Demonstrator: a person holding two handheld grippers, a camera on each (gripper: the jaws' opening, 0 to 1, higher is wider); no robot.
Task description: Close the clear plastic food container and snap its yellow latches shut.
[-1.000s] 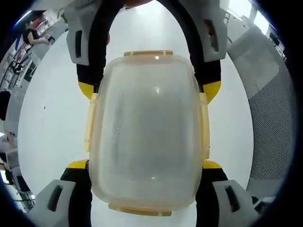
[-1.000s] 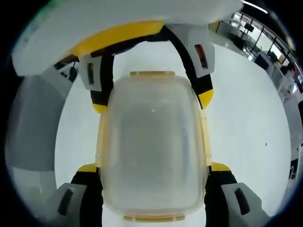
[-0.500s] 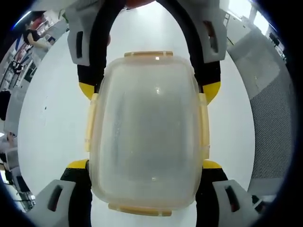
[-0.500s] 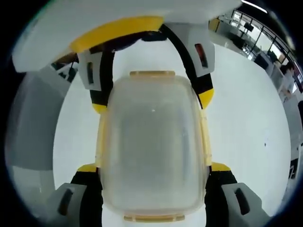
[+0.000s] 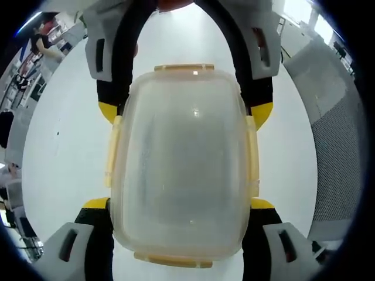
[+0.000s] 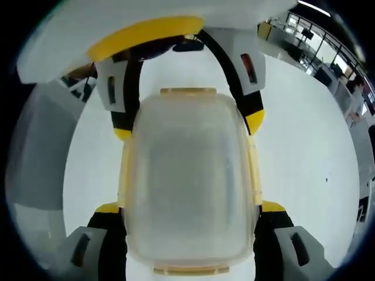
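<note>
A clear plastic food container [image 5: 181,161] with its lid on lies on the white table [image 5: 64,146]. Pale yellow latches run along its long sides [image 5: 112,152] and its two short ends [image 5: 183,68]; they look folded flat against it. My left gripper [image 5: 179,204] grips the near end, its yellow-tipped jaws pressed on both long sides. From the opposite end my right gripper [image 5: 184,112] clamps the same sides. The right gripper view mirrors this: the container [image 6: 190,175] sits between my right gripper [image 6: 189,206] near me and my left gripper [image 6: 188,127] beyond.
A grey mesh surface [image 5: 337,134] stands past the table's edge on the right in the left gripper view. A person [image 5: 44,44] is far off at the upper left. In the right gripper view a grey blurred shape [image 6: 35,152] lies to the left.
</note>
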